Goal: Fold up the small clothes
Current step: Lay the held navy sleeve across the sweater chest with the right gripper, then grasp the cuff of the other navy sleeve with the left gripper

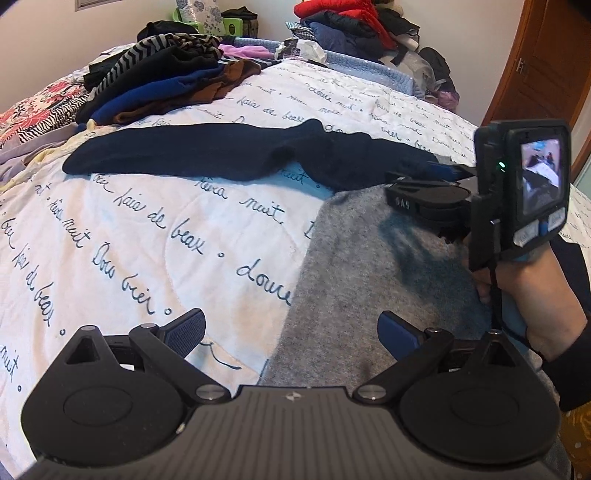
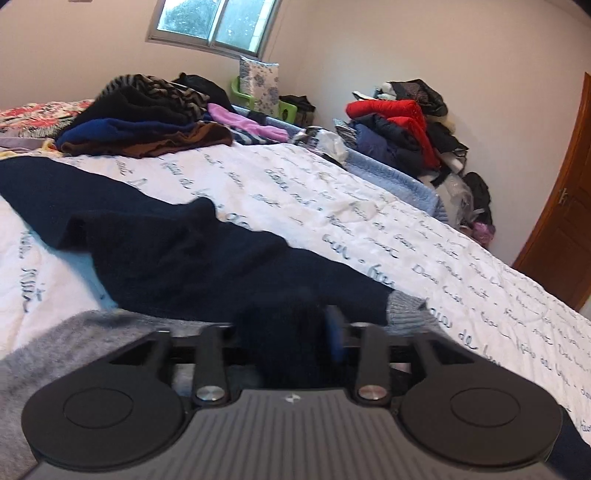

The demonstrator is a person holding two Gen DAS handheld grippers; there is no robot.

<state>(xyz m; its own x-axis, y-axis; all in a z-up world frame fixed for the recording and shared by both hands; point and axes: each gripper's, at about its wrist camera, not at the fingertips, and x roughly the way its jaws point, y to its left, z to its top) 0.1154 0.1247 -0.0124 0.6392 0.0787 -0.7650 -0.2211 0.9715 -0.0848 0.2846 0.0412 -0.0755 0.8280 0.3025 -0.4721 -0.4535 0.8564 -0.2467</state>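
A dark navy garment (image 1: pixel 221 151) (image 2: pixel 166 258) lies stretched across the white quilt (image 1: pixel 147 240). Its near end rests on a grey knitted garment (image 1: pixel 369 277) (image 2: pixel 55 350). In the left wrist view my left gripper (image 1: pixel 291 332) is open and holds nothing. It hovers over the grey garment's left edge. A hand holds my right gripper (image 1: pixel 448 171) (image 2: pixel 284 332) at the navy garment's right end. Its jaws stand apart with a bunch of navy fabric between them. The blue right pad (image 2: pixel 334 332) shows beside that fabric, which hides the left pad.
A stack of folded clothes (image 1: pixel 166 81) (image 2: pixel 147 122) sits at the back left of the bed. Jackets are heaped (image 1: pixel 351 29) (image 2: pixel 399 133) beyond the far edge, by a light blue blanket (image 2: pixel 399 184). A wooden door (image 2: pixel 561 221) stands at the right.
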